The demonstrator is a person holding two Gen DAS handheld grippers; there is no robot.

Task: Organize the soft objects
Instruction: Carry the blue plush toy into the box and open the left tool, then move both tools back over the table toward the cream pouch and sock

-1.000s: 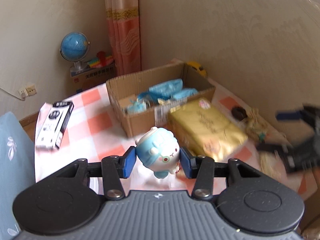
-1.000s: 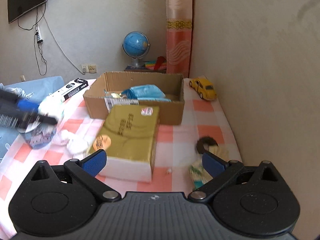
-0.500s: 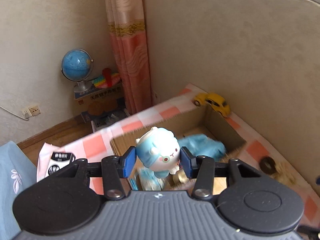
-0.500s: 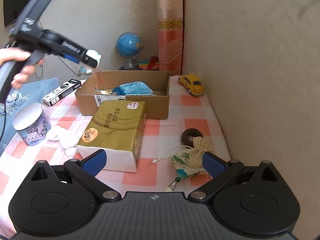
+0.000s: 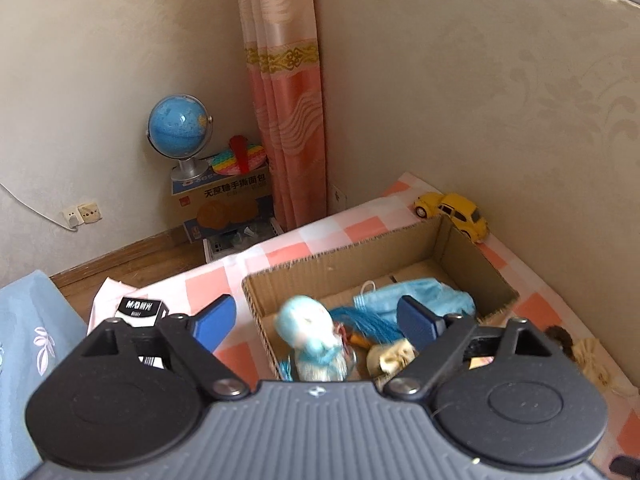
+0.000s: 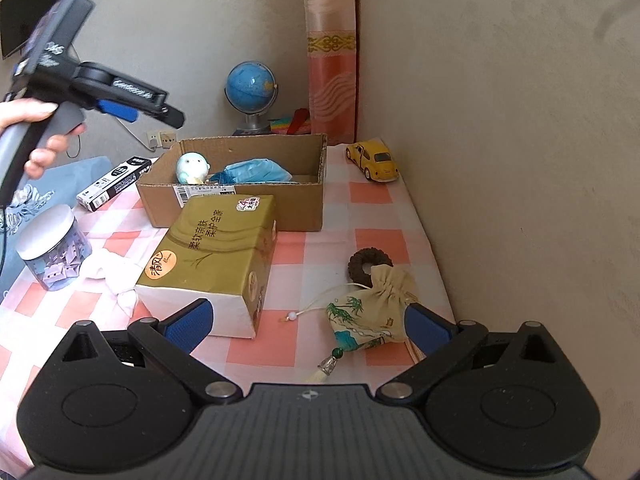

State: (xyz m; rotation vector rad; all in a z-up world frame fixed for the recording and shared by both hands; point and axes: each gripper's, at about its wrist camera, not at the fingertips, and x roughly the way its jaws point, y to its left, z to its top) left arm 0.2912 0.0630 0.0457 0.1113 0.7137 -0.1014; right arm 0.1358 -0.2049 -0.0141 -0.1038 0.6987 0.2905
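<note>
A pale blue plush toy point(image 5: 310, 336) lies blurred inside the cardboard box point(image 5: 340, 256), beside a blue face mask point(image 5: 420, 300). Above it my left gripper point(image 5: 316, 318) has its jaws opening, and neither pad touches the toy. The right wrist view shows the plush toy point(image 6: 192, 168) at the left end of the box point(image 6: 296, 208), with the left gripper point(image 6: 132, 108) held in a hand above and to the left. My right gripper point(image 6: 308, 324) is open low over the checked cloth. A beige drawstring pouch point(image 6: 368, 312) lies just inside its right finger, untouched.
A gold tissue pack point(image 6: 216, 252) lies in front of the box, a white cloth point(image 6: 108, 272) and a clear jar point(image 6: 52, 248) to its left. A yellow toy car point(image 6: 376, 160), a brown ring point(image 6: 368, 264) and a black-and-white carton point(image 6: 116, 182) sit around. Wall on the right.
My left gripper carried the plush toy over the box, then opened, and the toy dropped in. The right gripper shifted toward the pouch and stayed open.
</note>
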